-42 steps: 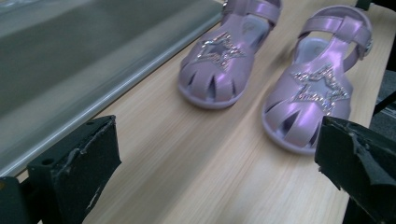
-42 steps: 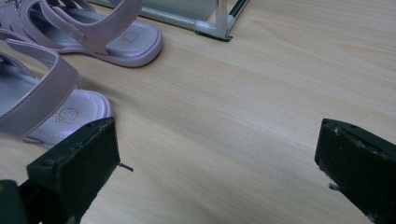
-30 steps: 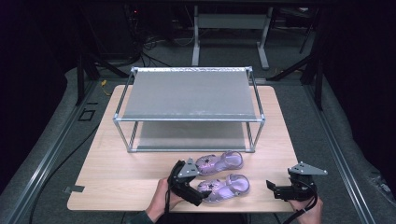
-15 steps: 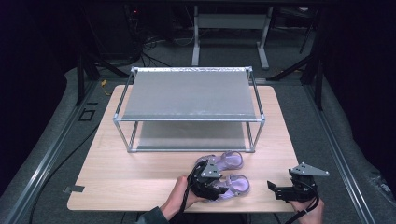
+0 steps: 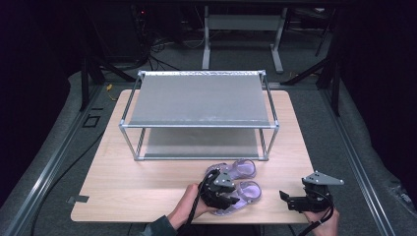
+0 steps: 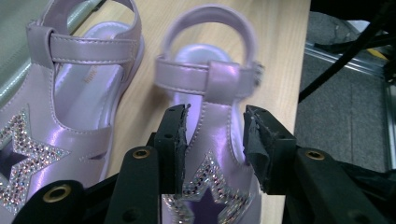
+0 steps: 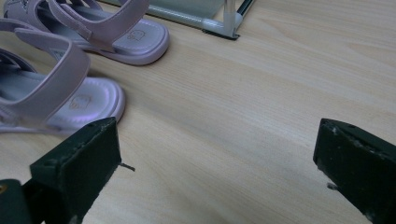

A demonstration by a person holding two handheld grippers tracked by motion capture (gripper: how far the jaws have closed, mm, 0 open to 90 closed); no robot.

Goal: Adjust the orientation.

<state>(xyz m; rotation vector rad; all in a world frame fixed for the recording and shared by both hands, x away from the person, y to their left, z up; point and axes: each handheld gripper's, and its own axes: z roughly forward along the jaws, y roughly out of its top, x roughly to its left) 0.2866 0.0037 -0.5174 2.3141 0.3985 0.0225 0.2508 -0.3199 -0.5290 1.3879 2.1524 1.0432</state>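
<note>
The left gripper (image 6: 212, 144) has just been closing, its fingers (image 6: 173, 140) now pinching the near sandal's (image 6: 219, 135) centre strap. The far sandal (image 5: 238, 169) lies just beyond. The right gripper (image 7: 215, 163) view shows its fingers spread over bare table (image 7: 261, 93), the sandals' heels off to one side.

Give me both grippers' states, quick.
Left gripper: fingers just closing around the near sandal's centre strap.
Right gripper: open, holding nothing, over the table.

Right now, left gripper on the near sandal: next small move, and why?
Probably finish closing, then lift a little. The left gripper has just been closing, and its fingers straddle the centre strap of the near sandal, apparently at its edges. The far sandal lies close beside, so rise straight up. The rack stands behind; the right gripper waits open over bare table.
</note>
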